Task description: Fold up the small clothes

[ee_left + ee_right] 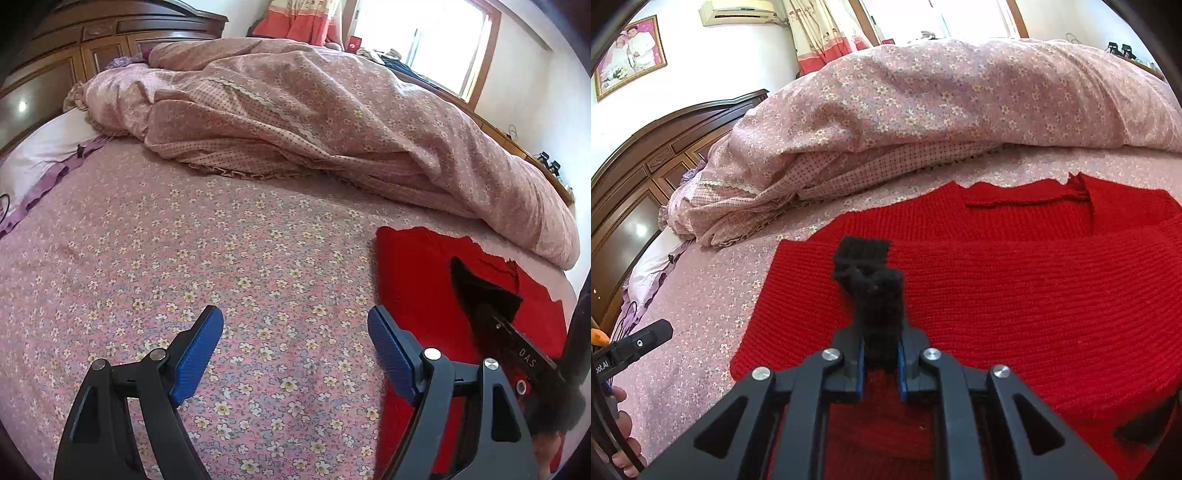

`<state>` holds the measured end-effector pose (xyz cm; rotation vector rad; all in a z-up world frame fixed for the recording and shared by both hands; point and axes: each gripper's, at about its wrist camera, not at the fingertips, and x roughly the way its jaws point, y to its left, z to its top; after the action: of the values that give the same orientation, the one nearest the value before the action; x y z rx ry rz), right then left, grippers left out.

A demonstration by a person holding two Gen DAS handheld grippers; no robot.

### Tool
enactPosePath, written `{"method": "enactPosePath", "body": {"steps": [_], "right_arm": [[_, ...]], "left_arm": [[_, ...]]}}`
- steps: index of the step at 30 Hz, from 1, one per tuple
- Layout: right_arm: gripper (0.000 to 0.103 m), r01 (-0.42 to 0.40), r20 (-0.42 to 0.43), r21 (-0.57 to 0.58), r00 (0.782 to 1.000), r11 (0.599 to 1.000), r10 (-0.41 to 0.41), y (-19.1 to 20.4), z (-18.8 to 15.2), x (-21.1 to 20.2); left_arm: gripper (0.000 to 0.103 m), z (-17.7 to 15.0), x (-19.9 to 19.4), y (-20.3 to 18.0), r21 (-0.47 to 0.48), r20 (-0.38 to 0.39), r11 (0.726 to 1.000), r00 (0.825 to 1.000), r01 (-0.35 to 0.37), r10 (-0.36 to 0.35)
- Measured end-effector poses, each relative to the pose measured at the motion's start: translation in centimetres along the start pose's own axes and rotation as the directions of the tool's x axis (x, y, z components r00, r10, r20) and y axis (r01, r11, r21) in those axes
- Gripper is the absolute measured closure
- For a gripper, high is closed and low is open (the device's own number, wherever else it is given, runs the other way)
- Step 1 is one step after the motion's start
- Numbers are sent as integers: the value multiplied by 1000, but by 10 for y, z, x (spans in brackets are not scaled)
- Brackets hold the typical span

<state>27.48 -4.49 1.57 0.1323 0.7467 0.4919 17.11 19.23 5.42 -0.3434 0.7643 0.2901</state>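
Observation:
A red knitted sweater [1015, 288] lies spread on the floral bed sheet; it also shows at the right of the left wrist view [417, 273]. My right gripper [881, 354] is shut on a black knitted cuff [871, 280] of the sweater and holds it over the red body. In the left wrist view the right gripper [491, 314] shows with the black cuff [476, 284] in it. My left gripper [295, 325] is open and empty, over bare sheet just left of the sweater's edge.
A bunched pink floral duvet [314, 110] [923, 103] lies across the far side of the bed. A dark wooden headboard [646, 177] stands at the left, with a white pillow [40, 147] below it. The floral sheet [184, 277] stretches left of the sweater.

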Motion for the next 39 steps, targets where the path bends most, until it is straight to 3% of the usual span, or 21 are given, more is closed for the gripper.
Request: {"method": "enactPosePath", "body": {"steps": [5, 10, 15, 23, 27, 31, 36, 39], "right_arm": [[93, 26, 68, -64, 997, 998, -22, 12, -2, -17], [93, 46, 37, -137, 998, 989, -42, 23, -3, -19], [92, 44, -26, -125, 999, 991, -47, 18, -5, -8], [90, 73, -34, -153, 996, 986, -79, 23, -9, -4], [82, 73, -45, -167, 996, 983, -82, 25, -10, -2], [56, 13, -80, -178, 996, 984, -27, 30, -10, -5], [54, -115, -64, -129, 992, 985, 107, 40, -17, -53], [49, -111, -56, -146, 993, 983, 104, 38, -27, -86]], "left_arm": [[27, 1, -1, -1, -1, 0, 1000, 1000, 5, -5], [27, 3, -2, 2, -15, 1, 1000, 1000, 11, -11], [27, 1, 0, 0, -10, -16, 1000, 1000, 13, -13], [27, -2, 3, -8, 24, -26, 1000, 1000, 12, -11], [27, -3, 4, -9, 21, -41, 1000, 999, 21, -20], [27, -4, 2, -10, 36, -42, 999, 999, 23, -21], [27, -5, -6, -14, 58, -23, 998, 999, 33, -32], [27, -7, -10, -16, 65, -16, 997, 999, 49, -48]]}}
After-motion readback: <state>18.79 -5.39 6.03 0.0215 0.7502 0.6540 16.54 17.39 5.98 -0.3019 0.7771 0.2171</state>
